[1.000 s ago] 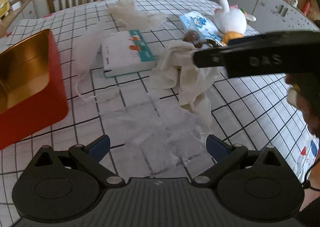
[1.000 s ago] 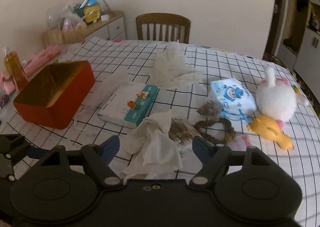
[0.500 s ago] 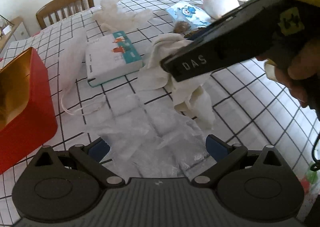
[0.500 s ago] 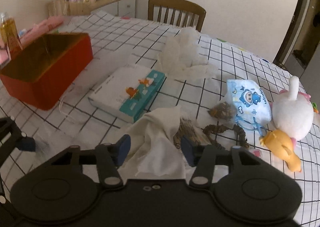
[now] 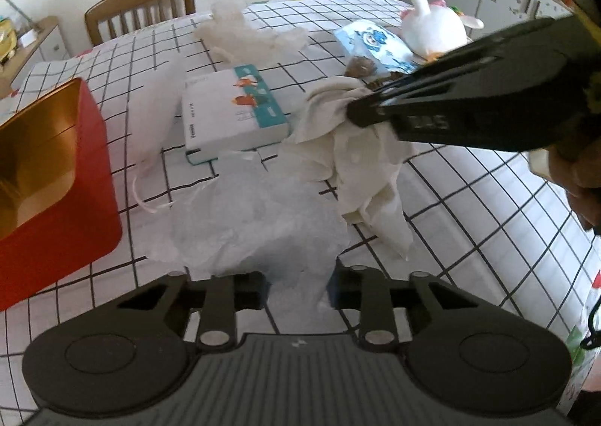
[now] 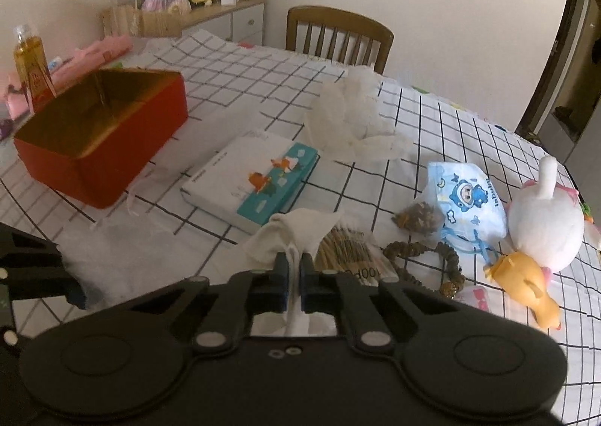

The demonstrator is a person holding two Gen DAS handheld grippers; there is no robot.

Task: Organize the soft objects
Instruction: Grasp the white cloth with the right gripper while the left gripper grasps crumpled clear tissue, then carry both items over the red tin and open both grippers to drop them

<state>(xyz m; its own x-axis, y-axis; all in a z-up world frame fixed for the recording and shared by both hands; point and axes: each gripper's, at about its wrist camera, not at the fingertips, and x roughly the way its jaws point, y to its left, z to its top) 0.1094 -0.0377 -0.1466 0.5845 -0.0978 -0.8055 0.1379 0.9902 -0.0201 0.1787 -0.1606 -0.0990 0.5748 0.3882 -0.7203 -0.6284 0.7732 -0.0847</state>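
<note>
While both tools sit low over the checked table (image 6: 432,118), each has just been closing on something soft. The left tool (image 5: 296,289) has its jaws drawn in around a thin, clear plastic sheet (image 5: 259,215) that lies crumpled on the table right in front of it, and the film bunches between the pads. The right tool (image 6: 294,272) is clenched on a white cloth (image 6: 296,227), a fold of it pinched tight between the jaws; from the left view the cloth hangs limp beneath that tool. Both things look nearly weightless and shapeless, so I judge they will drape, trail and snag rather than lift cleanly. The plastic is likely slippery and wants a gathered bunch, not a single edge; the cloth holds better at a thick fold near its middle. Just beyond the cloth lies a tissue pack (image 6: 249,182), with a bundle of sticks (image 6: 349,253) and a brown bracelet (image 6: 420,257) touching or close beside the cloth. To the left stands an open red box (image 6: 101,136), a likely place for them. Farther off are crumpled gloves (image 6: 353,121), a child's mask (image 6: 465,197), a white plush (image 6: 544,219) and a chair (image 6: 338,35).
</note>
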